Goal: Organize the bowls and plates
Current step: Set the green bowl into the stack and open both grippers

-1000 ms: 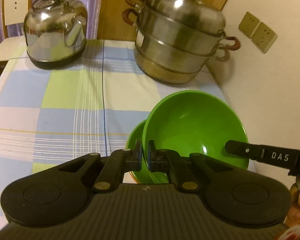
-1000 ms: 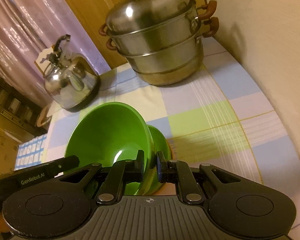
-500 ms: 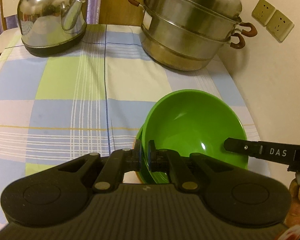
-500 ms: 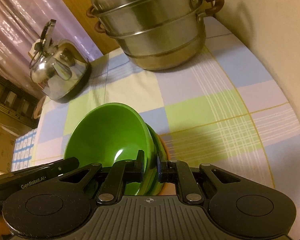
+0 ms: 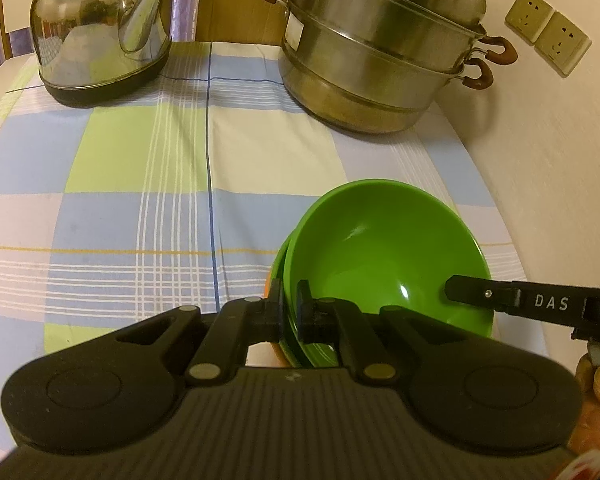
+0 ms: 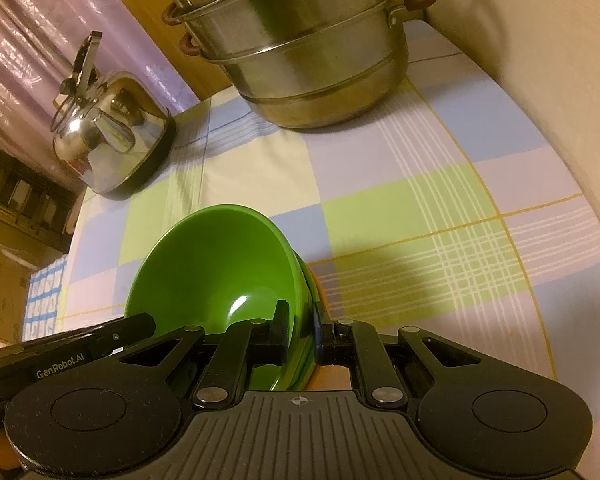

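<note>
Two green bowls are nested near the table's right edge by the wall: the top bowl (image 5: 384,256) and a lower bowl (image 5: 281,256) showing only as a rim, with an orange sliver beneath that I cannot identify. One kettle (image 5: 100,32) and one steamer pot (image 5: 380,52) stand behind. The left gripper (image 5: 289,304) and right gripper (image 6: 302,322) angle downward, each clamped on opposite sides of the top bowl's rim.

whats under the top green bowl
A second green bowl is nested under the top green bowl, only its rim edge showing. Something orange peeks out below; the bowls cover too much of it to identify.
</note>
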The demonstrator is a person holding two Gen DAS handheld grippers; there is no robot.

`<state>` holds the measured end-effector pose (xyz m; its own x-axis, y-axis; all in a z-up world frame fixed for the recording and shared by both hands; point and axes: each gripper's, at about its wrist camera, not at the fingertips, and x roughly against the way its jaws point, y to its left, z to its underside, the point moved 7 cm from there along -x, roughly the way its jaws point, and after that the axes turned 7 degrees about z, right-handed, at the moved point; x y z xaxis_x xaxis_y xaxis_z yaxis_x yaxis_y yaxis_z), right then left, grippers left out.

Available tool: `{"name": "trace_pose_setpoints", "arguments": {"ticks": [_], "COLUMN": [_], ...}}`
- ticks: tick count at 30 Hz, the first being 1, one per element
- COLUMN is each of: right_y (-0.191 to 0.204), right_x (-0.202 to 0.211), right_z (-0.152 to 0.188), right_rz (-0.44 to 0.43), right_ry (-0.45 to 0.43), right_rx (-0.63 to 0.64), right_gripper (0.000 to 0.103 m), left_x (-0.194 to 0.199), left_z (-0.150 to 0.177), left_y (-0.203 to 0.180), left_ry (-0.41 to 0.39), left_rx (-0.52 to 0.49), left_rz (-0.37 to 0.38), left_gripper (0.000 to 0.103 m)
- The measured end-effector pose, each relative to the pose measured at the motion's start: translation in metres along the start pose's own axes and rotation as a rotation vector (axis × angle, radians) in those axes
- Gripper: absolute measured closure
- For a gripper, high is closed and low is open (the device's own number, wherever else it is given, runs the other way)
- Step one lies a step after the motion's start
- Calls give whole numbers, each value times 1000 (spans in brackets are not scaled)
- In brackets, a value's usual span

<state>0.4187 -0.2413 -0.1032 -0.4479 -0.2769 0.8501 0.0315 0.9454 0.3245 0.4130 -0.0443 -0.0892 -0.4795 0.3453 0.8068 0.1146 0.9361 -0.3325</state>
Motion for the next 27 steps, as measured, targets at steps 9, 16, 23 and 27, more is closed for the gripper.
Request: {"name": "trace_pose_setpoints", "arguments": {"ticks": [9, 16, 23, 27], "right_y": [7, 8, 9, 9], "right_x": [-2, -4, -3, -2], "right_z": [2, 3, 4, 4], "right_rz": [34, 54, 59, 60], "right_ry": [-14, -29, -41, -42], "right_rx": [81, 107, 120, 121], "right_gripper": [92, 91, 91, 91], "left_x": [1, 1, 1, 1], "left_z": [2, 2, 2, 2], "left_y": [-1, 1, 0, 1], "left_ry": [-2, -9, -14, -16], "left_rx": [-9, -4, -26, -16], "left_rz": [-5, -1, -4, 7], "left_gripper": [97, 96, 95, 95]}}
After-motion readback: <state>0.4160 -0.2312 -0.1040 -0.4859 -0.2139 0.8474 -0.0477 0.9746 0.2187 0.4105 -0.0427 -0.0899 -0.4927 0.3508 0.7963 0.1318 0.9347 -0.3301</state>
